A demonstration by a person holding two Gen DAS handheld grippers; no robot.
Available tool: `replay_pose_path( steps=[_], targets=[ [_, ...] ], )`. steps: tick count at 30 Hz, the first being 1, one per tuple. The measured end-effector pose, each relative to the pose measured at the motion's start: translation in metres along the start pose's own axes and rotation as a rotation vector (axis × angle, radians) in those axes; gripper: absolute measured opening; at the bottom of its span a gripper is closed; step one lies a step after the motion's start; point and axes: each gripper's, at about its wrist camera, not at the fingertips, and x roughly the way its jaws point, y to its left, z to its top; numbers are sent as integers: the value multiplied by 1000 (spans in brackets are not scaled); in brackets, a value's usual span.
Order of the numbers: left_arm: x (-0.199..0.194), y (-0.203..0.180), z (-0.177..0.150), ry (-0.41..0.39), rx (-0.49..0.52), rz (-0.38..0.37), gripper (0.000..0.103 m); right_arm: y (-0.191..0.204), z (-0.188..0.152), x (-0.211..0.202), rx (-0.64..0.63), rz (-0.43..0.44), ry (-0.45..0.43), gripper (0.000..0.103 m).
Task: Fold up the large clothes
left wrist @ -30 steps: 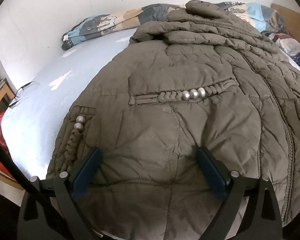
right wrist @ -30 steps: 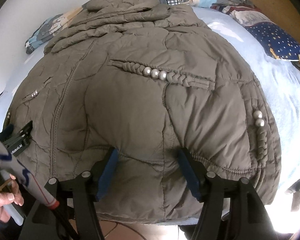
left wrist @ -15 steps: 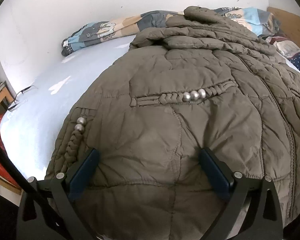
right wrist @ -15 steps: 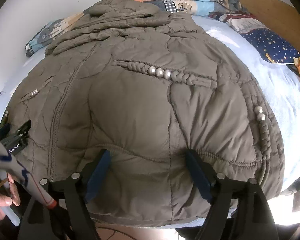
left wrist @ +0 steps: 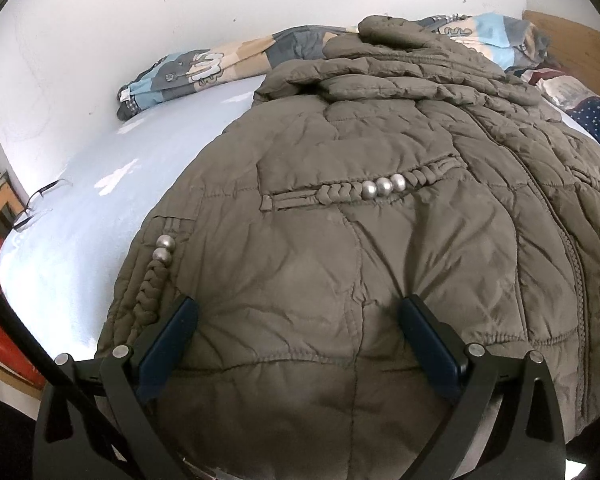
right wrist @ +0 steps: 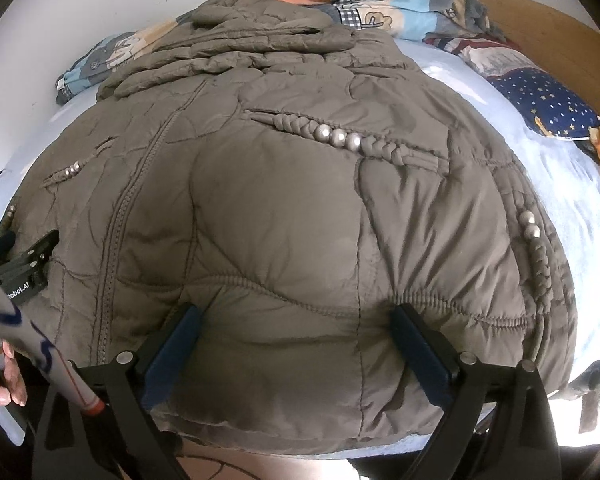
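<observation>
Here, through the left wrist: left gripper (left wrist: 298, 322) spread wide, pads resting on the quilted jacket (left wrist: 380, 248) near its hem, pinching nothing; braided pocket trim (left wrist: 364, 190) beyond the jaws; bed sheet (left wrist: 100, 200) outward of the left jaw.

Next, through the right wrist: right gripper (right wrist: 296, 322) just been opening, now released, hem bulging between the pads but ungripped; zipper (right wrist: 116, 240) left of the jaws. Best to push both deeper under the hem, clamp evenly, lift together.

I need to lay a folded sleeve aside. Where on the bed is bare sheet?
Bare sheet lies between the jacket, the wall and the rolled blanket. A narrower strip runs between jacket and starry pillow. The head end is crowded.
</observation>
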Motion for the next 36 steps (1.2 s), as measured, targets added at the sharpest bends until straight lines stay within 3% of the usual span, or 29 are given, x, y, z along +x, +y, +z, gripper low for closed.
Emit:
replay_pose_path(
  steps=[36],
  targets=[
    [0, 0, -1, -5, 7, 11, 101, 7, -7, 0, -33, -30, -21, 102]
  ],
)
